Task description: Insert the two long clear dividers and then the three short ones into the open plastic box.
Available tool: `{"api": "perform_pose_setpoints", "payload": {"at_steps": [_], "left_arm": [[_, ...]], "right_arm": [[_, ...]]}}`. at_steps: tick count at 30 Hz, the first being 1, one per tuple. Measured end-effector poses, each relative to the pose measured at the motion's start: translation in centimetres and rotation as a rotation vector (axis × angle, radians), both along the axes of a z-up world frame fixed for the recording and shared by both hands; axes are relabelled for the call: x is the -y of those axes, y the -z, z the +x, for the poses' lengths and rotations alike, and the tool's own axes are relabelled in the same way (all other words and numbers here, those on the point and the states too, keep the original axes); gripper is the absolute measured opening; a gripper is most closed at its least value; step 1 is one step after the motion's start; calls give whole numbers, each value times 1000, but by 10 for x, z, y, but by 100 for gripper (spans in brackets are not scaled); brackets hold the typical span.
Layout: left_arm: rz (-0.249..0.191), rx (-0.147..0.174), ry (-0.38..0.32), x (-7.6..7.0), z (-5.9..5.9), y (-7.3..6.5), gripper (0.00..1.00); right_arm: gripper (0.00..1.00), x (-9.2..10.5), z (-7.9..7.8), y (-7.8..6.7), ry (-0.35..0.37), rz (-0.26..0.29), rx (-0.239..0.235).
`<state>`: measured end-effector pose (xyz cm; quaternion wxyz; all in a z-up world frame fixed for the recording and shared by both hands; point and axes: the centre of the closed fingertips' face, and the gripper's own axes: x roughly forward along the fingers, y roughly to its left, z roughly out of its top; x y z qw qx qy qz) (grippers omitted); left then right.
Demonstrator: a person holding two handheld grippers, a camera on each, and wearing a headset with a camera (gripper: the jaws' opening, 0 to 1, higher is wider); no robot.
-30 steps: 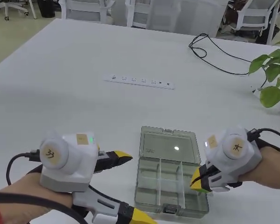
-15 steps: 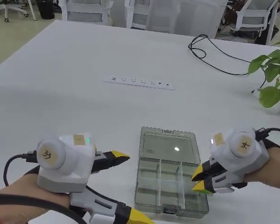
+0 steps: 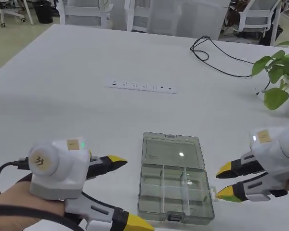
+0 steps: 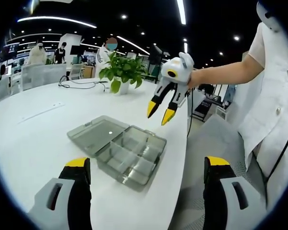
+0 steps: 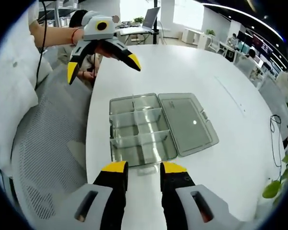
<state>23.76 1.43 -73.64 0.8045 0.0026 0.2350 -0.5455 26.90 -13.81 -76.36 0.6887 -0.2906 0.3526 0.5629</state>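
Observation:
The clear plastic box [image 3: 171, 192] lies on the white table with its lid [image 3: 172, 150] folded back flat. Clear dividers stand inside it and split it into several compartments; the box [image 5: 137, 132] shows the same grid in the right gripper view. My left gripper [image 3: 127, 192] hovers left of the box, wide open and holding nothing. The box [image 4: 132, 153] lies ahead of the left gripper [image 4: 147, 165]. My right gripper [image 3: 225, 182] sits just right of the box, open. A small clear piece [image 5: 146, 169] lies on the table between the tips of the right gripper [image 5: 144, 167].
A white power strip [image 3: 142, 86] lies farther back on the table. A black cable [image 3: 216, 55] loops at the back right, and a green plant [image 3: 279, 77] stands at the right edge. Office chairs stand beyond the table. The near table edge is close to the box.
My right gripper has pulled away to the right from over the box's right side, and its jaws have spread apart. The left gripper has drifted slightly left.

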Motion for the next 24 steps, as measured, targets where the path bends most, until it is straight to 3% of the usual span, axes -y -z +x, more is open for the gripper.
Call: {"api": "perform_pose_setpoints", "payload": {"at_steps": [7, 13, 24], "left_arm": [[14, 7, -10, -6, 0, 0, 100], [32, 10, -22, -12, 0, 2, 100], [81, 21, -30, -22, 0, 12, 100]], "right_arm": [[35, 10, -8, -10, 60, 39, 3], [47, 14, -17, -13, 112, 91, 5], [68, 35, -25, 0, 184, 142, 9]]}}
